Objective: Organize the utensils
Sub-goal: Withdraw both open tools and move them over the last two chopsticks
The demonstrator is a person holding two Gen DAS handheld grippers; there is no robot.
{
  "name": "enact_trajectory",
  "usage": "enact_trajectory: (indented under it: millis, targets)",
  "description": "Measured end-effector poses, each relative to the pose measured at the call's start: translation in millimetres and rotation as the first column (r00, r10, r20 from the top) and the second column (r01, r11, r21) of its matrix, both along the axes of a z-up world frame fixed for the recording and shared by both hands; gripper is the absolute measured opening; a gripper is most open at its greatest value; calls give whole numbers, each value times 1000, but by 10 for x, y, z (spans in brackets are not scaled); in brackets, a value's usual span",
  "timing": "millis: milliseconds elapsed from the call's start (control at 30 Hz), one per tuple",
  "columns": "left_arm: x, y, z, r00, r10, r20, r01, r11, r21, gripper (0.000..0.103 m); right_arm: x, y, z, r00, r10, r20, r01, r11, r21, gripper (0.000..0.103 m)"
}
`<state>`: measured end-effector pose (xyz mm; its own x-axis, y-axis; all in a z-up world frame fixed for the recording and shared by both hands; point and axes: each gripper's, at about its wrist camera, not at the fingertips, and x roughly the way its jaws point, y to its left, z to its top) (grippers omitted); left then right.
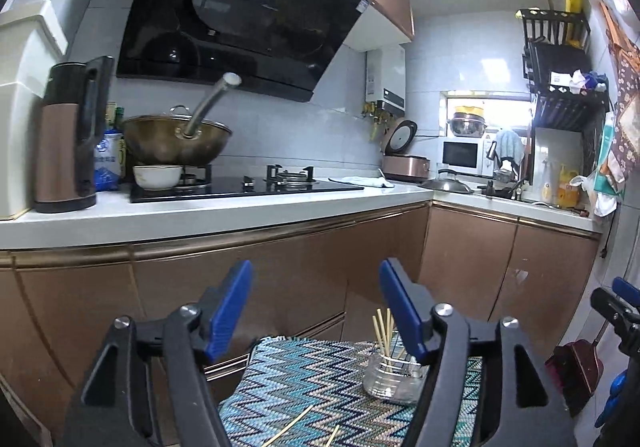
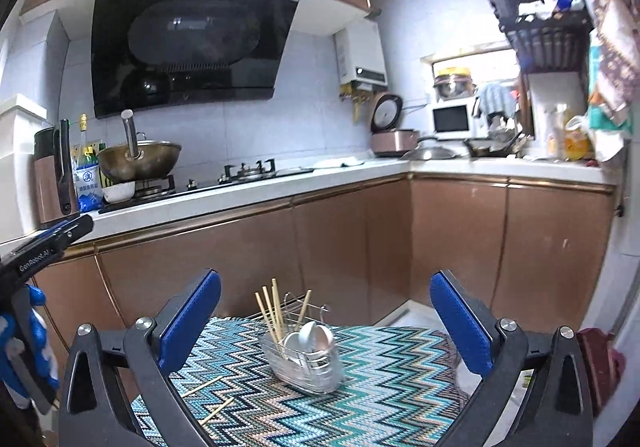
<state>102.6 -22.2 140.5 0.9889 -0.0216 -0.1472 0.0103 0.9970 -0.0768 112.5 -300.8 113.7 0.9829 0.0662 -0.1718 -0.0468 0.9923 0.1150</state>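
Both grippers, left gripper (image 1: 316,307) and right gripper (image 2: 326,311), spread empty; 2 loose chopsticks (image 2: 208,387) lie below-left, nearer the left, slanting toward the holder (image 2: 304,363).

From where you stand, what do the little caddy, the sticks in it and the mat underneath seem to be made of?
The caddy: thin shiny metal wire, see-through between bars. The sticks: pale, matte, probably bamboo or wood. The mat: woven fabric or plastic strands, judging by its ribbed zigzag texture; which one is unclear.

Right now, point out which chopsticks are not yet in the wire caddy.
The two loose chopsticks lying flat on the zigzag mat, near its front-left edge. The others stand upright inside the wire caddy beside the spoons.
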Motion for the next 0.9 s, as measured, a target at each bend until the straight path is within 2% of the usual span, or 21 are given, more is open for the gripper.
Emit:
enact_trajectory:
  millis: [267,600,800,900]
  targets:
    - [-409,250,84,999,13,40,-12,999,-32,65,-497,115,8,996,-83,37,84,995,-48,103]
    - [-907,461,213,994,29,106,-22,998,-60,65,-1034,229,161,979,-123,163,130,991,-33,103]
    - [-1234,540,283,987,4,164,13,995,-102,65,-1333,311,230,964,-140,228,149,988,-27,103]
    - [-1372,538,306,982,10,189,8,996,-92,65,-1437,341,215,958,-151,244,159,987,-14,103]
